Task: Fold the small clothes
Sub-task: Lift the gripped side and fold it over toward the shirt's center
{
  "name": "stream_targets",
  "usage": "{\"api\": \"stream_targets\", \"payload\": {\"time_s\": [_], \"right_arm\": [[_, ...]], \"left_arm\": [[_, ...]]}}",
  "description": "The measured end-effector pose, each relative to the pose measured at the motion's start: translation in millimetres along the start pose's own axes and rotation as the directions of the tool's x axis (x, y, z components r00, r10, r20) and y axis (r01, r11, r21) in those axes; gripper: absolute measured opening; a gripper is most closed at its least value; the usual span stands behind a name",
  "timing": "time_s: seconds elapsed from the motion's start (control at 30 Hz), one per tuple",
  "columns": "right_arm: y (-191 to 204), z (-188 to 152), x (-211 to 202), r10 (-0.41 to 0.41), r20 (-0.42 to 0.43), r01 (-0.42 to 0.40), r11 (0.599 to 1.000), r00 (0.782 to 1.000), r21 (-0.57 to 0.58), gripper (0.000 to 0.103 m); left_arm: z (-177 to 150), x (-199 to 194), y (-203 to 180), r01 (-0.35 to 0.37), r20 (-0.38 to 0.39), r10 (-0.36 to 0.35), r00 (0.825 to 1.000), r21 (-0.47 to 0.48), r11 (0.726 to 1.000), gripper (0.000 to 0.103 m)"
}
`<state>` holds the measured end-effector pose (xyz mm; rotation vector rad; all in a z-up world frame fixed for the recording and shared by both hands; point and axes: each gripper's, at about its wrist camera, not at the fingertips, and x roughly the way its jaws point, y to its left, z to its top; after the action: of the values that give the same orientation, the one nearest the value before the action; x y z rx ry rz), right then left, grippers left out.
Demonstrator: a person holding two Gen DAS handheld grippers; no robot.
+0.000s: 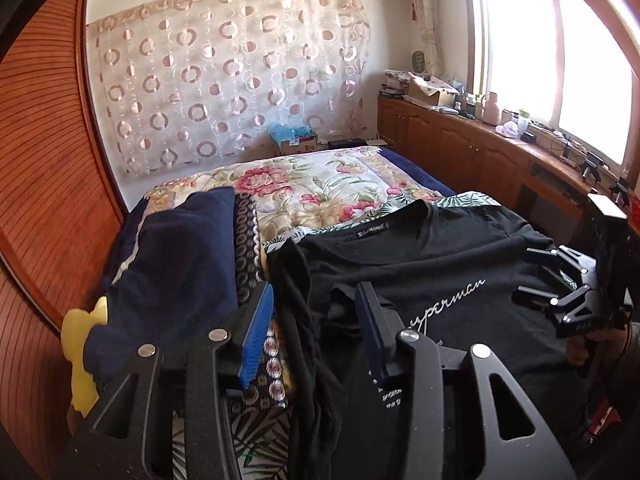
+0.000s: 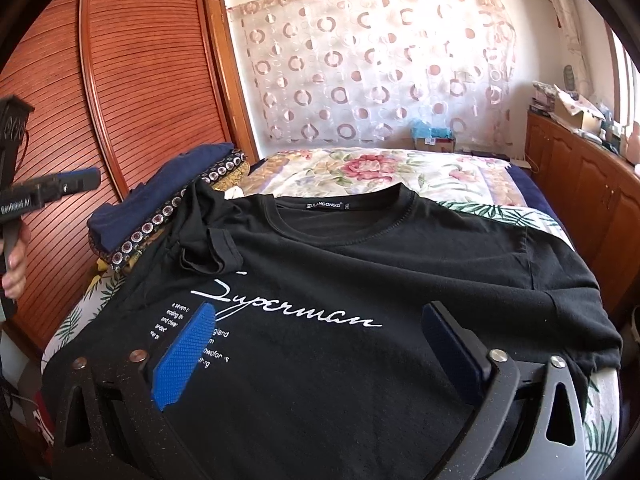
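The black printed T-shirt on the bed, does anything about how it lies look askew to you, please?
Yes: on the black printed T-shirt, one short sleeve is crumpled and folded inward over the chest, beside the stack of folded clothes, while the other sleeve lies spread flat.

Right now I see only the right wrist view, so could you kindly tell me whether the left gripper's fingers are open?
Observer: Yes, the left gripper is open and empty, above the rumpled edge of the black T-shirt.
Operator: Thank you. Is anything hidden beyond the navy pile?
Observer: A yellow item pokes out beside the navy pile, on the side away from the shirt.
Operator: And how does my right gripper look from there?
Observer: The right gripper is open over the shirt's far side, holding nothing.
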<state>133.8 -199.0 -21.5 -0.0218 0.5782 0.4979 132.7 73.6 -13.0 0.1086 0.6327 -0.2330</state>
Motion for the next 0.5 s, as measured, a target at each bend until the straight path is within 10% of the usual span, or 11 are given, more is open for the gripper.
{"api": "stream_targets", "payload": {"time_s": [0.5], "right_arm": [[-7.0,-15.7,-9.8,-0.035,-0.067,0.030,0.997,0.997,-0.070,0.100]], "left_arm": [[-50.6,38.6,-14.5,-0.008,-0.060,0.005,0.998,-0.057,0.998,0.044]]}}
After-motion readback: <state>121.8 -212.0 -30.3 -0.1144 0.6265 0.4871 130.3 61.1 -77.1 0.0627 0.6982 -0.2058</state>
